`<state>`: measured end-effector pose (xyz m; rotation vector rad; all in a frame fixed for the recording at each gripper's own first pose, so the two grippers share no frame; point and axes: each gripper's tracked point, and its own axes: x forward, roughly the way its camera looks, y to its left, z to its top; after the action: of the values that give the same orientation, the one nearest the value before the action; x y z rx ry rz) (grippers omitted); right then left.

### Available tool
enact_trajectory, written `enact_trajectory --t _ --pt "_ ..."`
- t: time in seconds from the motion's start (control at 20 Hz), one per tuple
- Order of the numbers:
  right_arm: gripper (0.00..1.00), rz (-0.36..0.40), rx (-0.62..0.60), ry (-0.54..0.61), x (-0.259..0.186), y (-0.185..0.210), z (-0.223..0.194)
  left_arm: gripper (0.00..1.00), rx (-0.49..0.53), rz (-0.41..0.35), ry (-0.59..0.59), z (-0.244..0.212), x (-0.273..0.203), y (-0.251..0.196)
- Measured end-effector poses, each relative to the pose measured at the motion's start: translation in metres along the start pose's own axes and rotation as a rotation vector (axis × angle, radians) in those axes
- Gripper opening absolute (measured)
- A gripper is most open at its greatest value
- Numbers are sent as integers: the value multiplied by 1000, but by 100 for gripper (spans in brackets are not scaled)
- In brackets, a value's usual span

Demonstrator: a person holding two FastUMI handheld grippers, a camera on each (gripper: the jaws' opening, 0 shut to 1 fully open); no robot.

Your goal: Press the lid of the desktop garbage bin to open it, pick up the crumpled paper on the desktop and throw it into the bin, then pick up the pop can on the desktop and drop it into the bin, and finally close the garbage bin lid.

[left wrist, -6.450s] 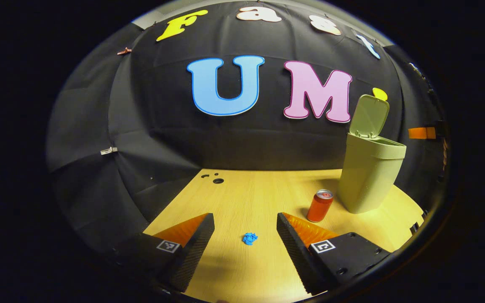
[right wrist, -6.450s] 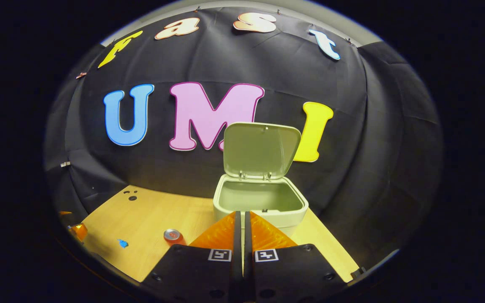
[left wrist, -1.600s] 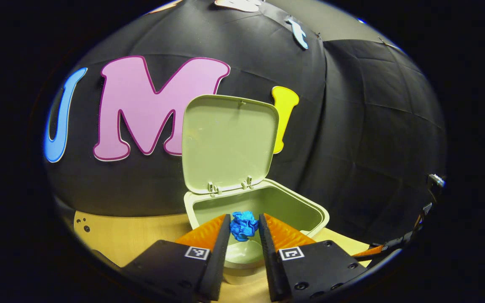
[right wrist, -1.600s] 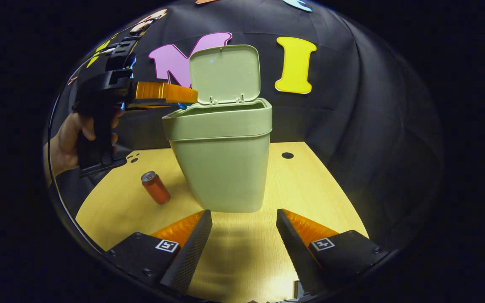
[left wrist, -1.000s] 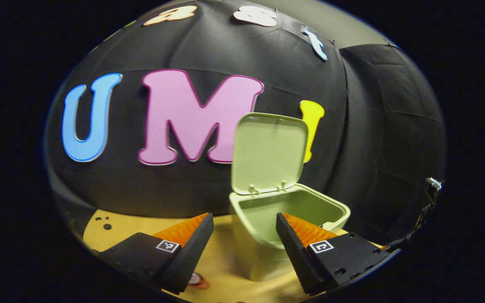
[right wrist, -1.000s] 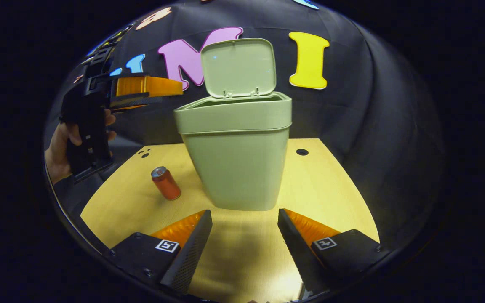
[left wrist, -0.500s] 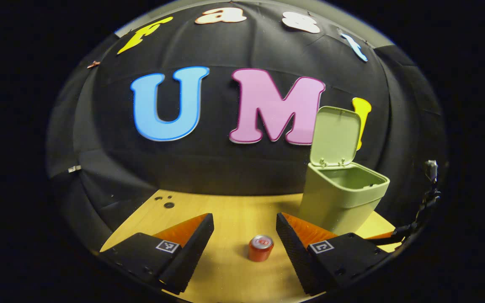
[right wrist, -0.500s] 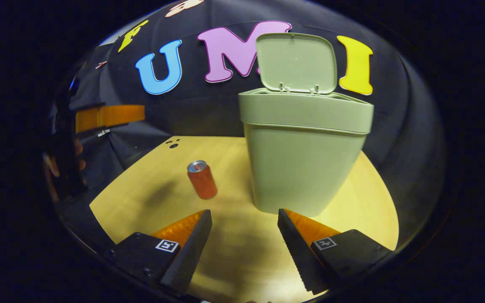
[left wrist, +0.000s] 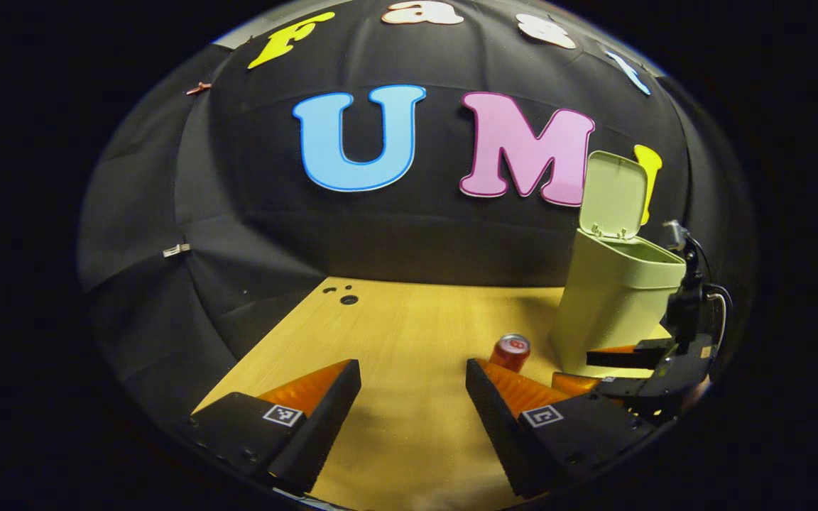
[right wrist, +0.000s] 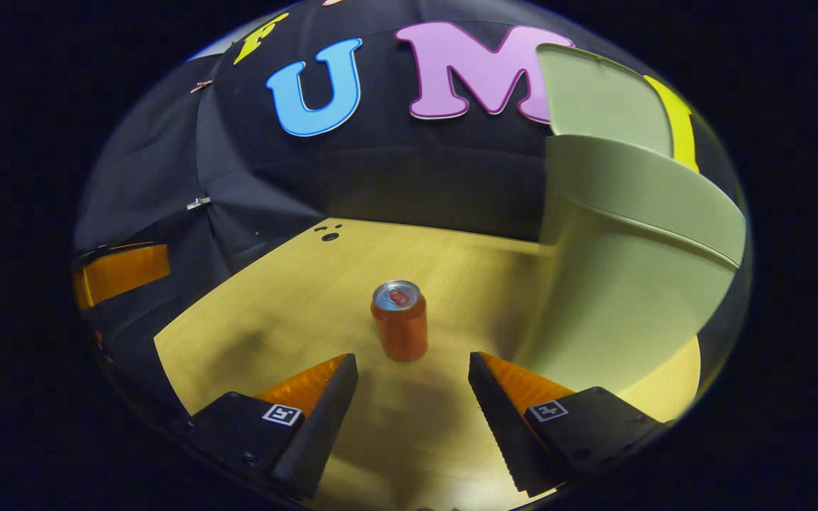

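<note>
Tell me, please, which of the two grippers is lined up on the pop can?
The right gripper: in the right gripper view the upright pop can stands just ahead between its open jaws. The left gripper is also open, with the can off beside its right finger.

Count of things on the desktop

We counted one pop can (right wrist: 399, 320), standing upright, one garbage bin (left wrist: 615, 305) with its one lid (left wrist: 613, 194) raised, one wooden desktop (right wrist: 288, 298), and two grippers (the left gripper (left wrist: 412, 370) and the right gripper (right wrist: 412, 363)), each with two fingers spread apart.
</note>
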<state>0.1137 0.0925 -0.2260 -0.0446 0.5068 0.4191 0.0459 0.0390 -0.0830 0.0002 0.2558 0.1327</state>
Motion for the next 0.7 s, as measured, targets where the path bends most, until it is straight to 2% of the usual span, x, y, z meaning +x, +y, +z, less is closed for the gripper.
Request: enact_trajectory --t 0.4,0.65,0.7 --pt "99 -24 -131 30 70 15 -6 96 -5 72 66 -24 -3 45" --pt "98 -52 -104 48 98 8 -13 94 -2 86 95 -30 8 58" --pt "98 -56 -107 46 103 5 -11 96 -1 86 95 -29 10 58"
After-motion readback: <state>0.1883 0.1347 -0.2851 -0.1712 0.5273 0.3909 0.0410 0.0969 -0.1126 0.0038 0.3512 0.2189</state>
